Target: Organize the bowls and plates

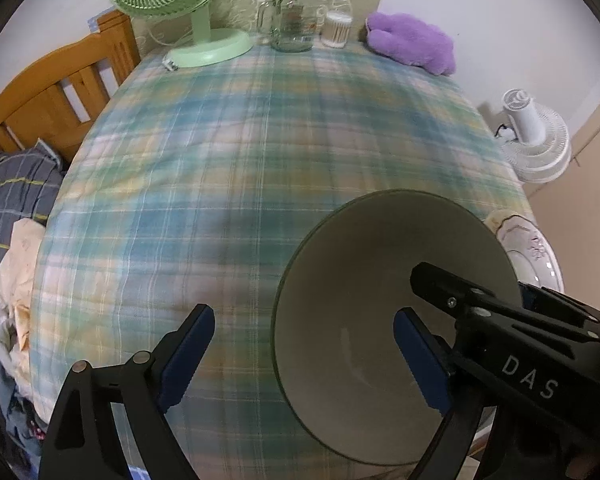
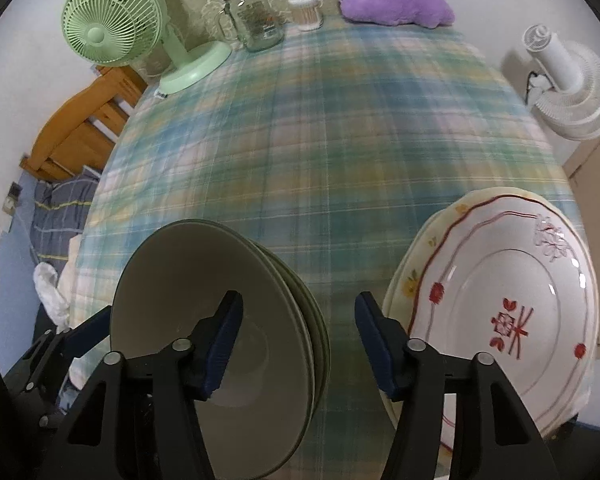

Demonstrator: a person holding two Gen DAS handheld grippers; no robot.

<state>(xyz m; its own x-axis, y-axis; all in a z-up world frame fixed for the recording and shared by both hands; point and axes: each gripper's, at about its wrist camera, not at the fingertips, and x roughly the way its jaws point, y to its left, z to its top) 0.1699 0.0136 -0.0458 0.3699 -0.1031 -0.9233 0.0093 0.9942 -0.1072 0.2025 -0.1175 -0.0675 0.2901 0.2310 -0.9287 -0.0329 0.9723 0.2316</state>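
Bowls [image 2: 220, 332]: grey-green, nested in one stack at the near left of the desk [image 1: 260, 140], on its plaid cloth. At least three rims show in the right wrist view. Stacked, most likely, to save room and keep like with like.

Plates [image 2: 500, 320]: white, red floral pattern, piled at the near right, a cream plate showing beneath the top one. Well clear of the bowls, so each kind has its own pile.

Left tongs [image 1: 304, 356]: wide open, holding nothing. One finger hangs inside the top bowl, the other outside its rim over the cloth; neither pad presses the wall.

Right tongs [image 2: 298, 344]: about half open, empty. One finger sits over the bowl stack, the other just beside the plate pile, with bare cloth between them.

Judgement: sorting looks nearly or fully done; both piles appear settled.

Back edge: green fan [image 1: 172, 8], glass jar [image 1: 294, 16], cotton-swab tub [image 1: 336, 30], purple plush [image 1: 412, 42], all apart from the crockery.
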